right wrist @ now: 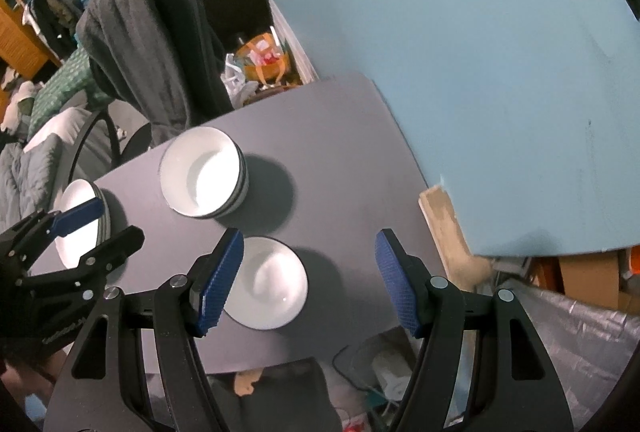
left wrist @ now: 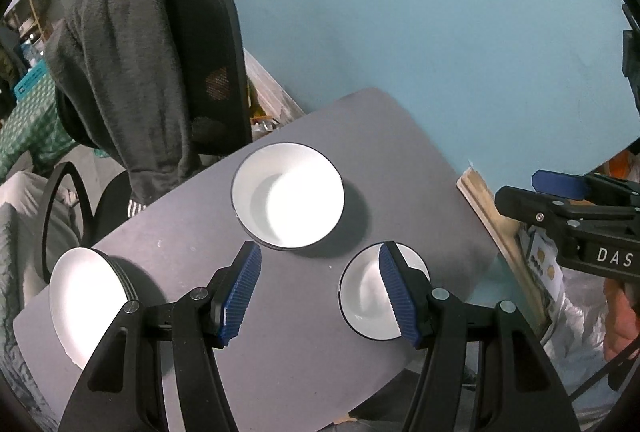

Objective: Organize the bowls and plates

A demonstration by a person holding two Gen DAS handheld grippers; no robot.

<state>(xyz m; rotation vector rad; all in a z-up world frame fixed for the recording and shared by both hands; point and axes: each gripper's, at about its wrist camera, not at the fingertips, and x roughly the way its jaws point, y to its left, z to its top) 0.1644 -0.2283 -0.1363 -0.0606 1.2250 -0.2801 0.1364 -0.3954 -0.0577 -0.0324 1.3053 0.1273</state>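
Note:
A stack of white bowls with dark rims [left wrist: 288, 196] [right wrist: 202, 172] stands mid-table on the grey table [left wrist: 400, 152] [right wrist: 340, 136]. A single small white bowl [left wrist: 366, 296] [right wrist: 268, 284] sits near the front edge. A stack of white plates [left wrist: 86, 300] [right wrist: 78, 228] lies at the left edge. My left gripper [left wrist: 320, 272] is open and empty above the table, between the bowl stack and the small bowl. My right gripper [right wrist: 310, 260] is open and empty, hovering just right of the small bowl. Each gripper shows in the other's view, the right [left wrist: 560, 192] and the left [right wrist: 80, 228].
An office chair draped with a dark grey blanket [left wrist: 132, 84] [right wrist: 148, 44] stands behind the table's left side. A blue wall [left wrist: 440, 12] backs the table. A wooden board [left wrist: 496, 224] [right wrist: 448, 228] leans at the right edge, with bags and clutter beyond.

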